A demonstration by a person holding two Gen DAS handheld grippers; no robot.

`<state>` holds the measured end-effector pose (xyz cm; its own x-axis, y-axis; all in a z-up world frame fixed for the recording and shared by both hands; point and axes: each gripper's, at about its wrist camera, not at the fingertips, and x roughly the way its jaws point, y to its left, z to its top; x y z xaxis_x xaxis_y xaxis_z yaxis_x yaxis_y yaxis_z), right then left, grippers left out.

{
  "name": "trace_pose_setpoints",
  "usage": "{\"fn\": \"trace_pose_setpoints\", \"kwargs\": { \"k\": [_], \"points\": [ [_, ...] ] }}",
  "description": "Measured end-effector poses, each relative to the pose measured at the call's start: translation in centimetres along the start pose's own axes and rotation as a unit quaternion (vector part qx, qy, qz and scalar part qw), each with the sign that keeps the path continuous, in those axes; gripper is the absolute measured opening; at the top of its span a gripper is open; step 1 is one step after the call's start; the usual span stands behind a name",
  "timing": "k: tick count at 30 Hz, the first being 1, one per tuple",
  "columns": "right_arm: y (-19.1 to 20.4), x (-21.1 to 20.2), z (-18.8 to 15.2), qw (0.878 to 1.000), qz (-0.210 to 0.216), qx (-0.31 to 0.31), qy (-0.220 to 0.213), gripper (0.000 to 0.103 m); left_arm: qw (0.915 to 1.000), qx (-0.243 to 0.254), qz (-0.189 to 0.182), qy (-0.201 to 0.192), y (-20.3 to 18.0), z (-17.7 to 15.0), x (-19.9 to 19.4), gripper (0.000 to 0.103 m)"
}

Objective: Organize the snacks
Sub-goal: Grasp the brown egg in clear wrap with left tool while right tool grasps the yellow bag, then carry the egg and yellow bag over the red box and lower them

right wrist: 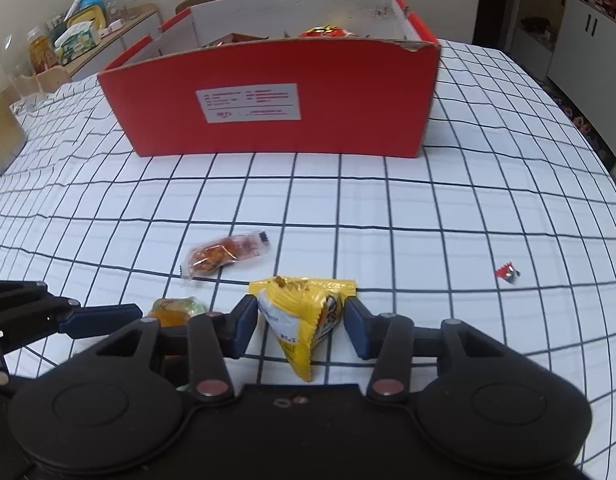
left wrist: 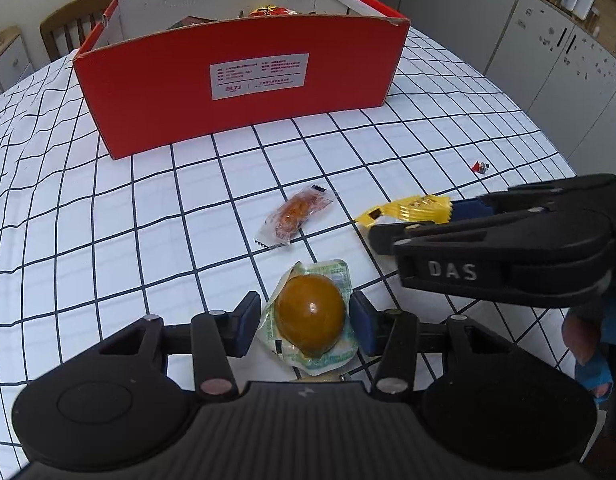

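Note:
A vacuum-packed brown egg (left wrist: 310, 314) lies on the checked tablecloth. My left gripper (left wrist: 306, 320) is shut on it, with a blue pad against each side of the pack. A yellow snack packet (right wrist: 304, 312) stands between the pads of my right gripper (right wrist: 300, 320), which is shut on it. In the left wrist view the right gripper (left wrist: 408, 216) comes in from the right with the yellow packet (left wrist: 404, 206) in its tips. The egg pack (right wrist: 176, 310) is partly hidden in the right wrist view. An open red box (left wrist: 236, 80) holding snacks stands behind.
A clear packet with an orange snack (left wrist: 294, 216) lies loose between the grippers and the box (right wrist: 276, 100). A small red wrapper (right wrist: 507, 273) sits far right. A wooden chair (left wrist: 80, 16) stands behind the table, grey cabinets (left wrist: 548, 40) to the right, and a cluttered shelf (right wrist: 76, 36) at the left.

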<state>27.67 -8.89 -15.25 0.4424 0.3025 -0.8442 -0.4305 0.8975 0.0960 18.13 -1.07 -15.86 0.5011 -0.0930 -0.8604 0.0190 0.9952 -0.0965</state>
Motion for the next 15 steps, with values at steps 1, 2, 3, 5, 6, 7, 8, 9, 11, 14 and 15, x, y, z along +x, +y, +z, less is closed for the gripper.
{"fn": "trace_pose_setpoints", "kwargs": {
  "k": [1,2,3,5,6,7,8,9,11,14,15],
  "points": [
    [-0.2,-0.2,-0.1,1.0,0.0,0.004,0.001,0.046,1.0,-0.001,0.0,0.001,0.1,-0.1,-0.1,0.047],
    [-0.3,-0.4,-0.2,1.0,0.0,0.007,0.002,0.045,1.0,-0.001,-0.001,0.002,0.1,-0.2,-0.1,0.047],
    [-0.3,-0.6,-0.4,1.0,0.0,0.008,0.002,0.045,1.0,-0.002,-0.001,0.003,0.2,-0.3,-0.2,0.046],
    [-0.4,-1.0,-0.7,1.0,-0.001,0.011,0.003,0.045,1.0,-0.006,-0.003,0.005,0.3,-0.5,-0.3,0.046],
    [-0.5,-1.2,-0.8,1.0,-0.001,0.012,0.002,0.044,0.9999,-0.01,-0.003,0.007,0.5,-0.6,-0.5,0.046],
    [-0.5,-1.5,-1.0,1.0,-0.001,0.014,0.002,0.044,0.9999,-0.014,-0.003,0.009,0.6,-0.6,-0.6,0.046],
    [-0.6,-1.7,-1.1,1.0,0.0,0.017,0.001,0.044,0.9998,-0.016,-0.002,0.01,0.7,-0.7,-0.7,0.046],
    [-0.6,-2.0,-1.2,1.0,0.001,0.02,0.0,0.043,0.9998,-0.019,-0.002,0.011,0.9,-0.8,-0.8,0.046],
    [-0.6,-2.7,-1.4,1.0,0.001,0.022,-0.005,0.043,0.9995,-0.027,-0.004,0.014,1.2,-1.0,-1.1,0.046],
    [-0.6,-3.7,-1.5,1.0,0.006,0.027,-0.009,0.043,0.9991,-0.039,-0.005,0.017,1.5,-1.2,-1.4,0.046],
    [-0.6,-4.0,-1.6,1.0,0.01,0.027,-0.009,0.043,0.999,-0.04,-0.005,0.018,1.6,-1.2,-1.6,0.046]
  ]
}}
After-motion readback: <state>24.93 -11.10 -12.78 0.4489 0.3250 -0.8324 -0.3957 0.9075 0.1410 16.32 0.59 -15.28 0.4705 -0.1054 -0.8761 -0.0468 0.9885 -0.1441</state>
